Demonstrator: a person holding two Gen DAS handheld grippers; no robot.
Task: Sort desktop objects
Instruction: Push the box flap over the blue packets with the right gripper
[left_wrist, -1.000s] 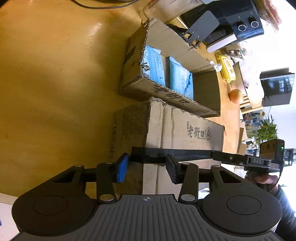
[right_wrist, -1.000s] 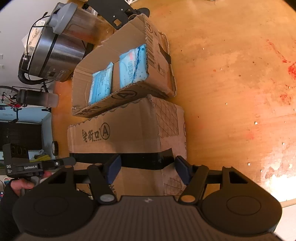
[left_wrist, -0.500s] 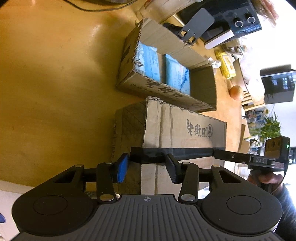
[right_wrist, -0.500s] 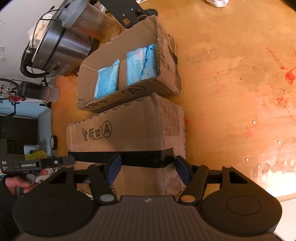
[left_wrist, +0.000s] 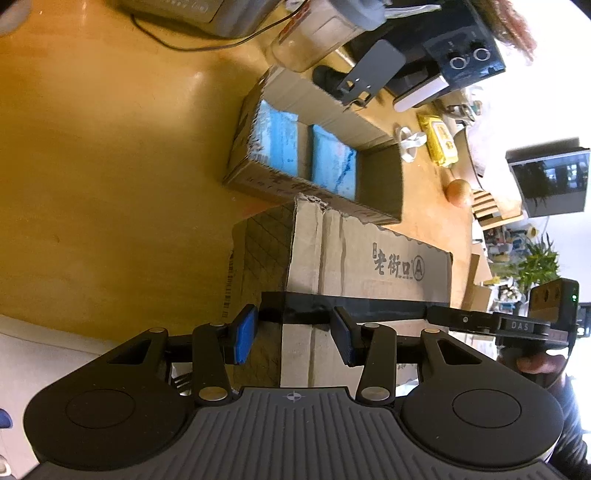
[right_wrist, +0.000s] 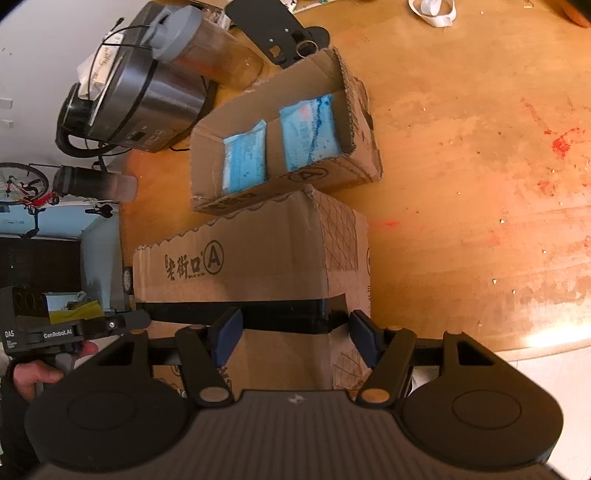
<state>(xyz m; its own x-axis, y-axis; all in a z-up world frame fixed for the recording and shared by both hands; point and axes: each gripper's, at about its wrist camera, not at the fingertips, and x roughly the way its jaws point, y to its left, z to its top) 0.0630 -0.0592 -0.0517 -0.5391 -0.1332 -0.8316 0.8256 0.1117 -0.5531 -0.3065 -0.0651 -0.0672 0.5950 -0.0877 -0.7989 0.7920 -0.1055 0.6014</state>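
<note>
A closed cardboard box (left_wrist: 362, 266) with a black tape band lies on the wooden table, also in the right wrist view (right_wrist: 258, 266). Behind it an open cardboard box (left_wrist: 314, 122) holds two blue packets (left_wrist: 332, 162), also in the right wrist view (right_wrist: 310, 133). My left gripper (left_wrist: 291, 336) is open and empty over the closed box's left end. My right gripper (right_wrist: 295, 336) is open and empty over its right end. Each gripper shows at the edge of the other's view.
A steel cooker (right_wrist: 140, 99), a lidded jar (right_wrist: 210, 48) and a black bracket (right_wrist: 273, 33) stand behind the open box. A black appliance (left_wrist: 450, 48), a yellow pack (left_wrist: 441, 144) and an orange ball (left_wrist: 458, 192) lie further along. The table edge (right_wrist: 535, 347) is near.
Both grippers have pulled back and up a little, so more of the table's far side shows. Their jaws have stayed open and the boxes have not moved.
</note>
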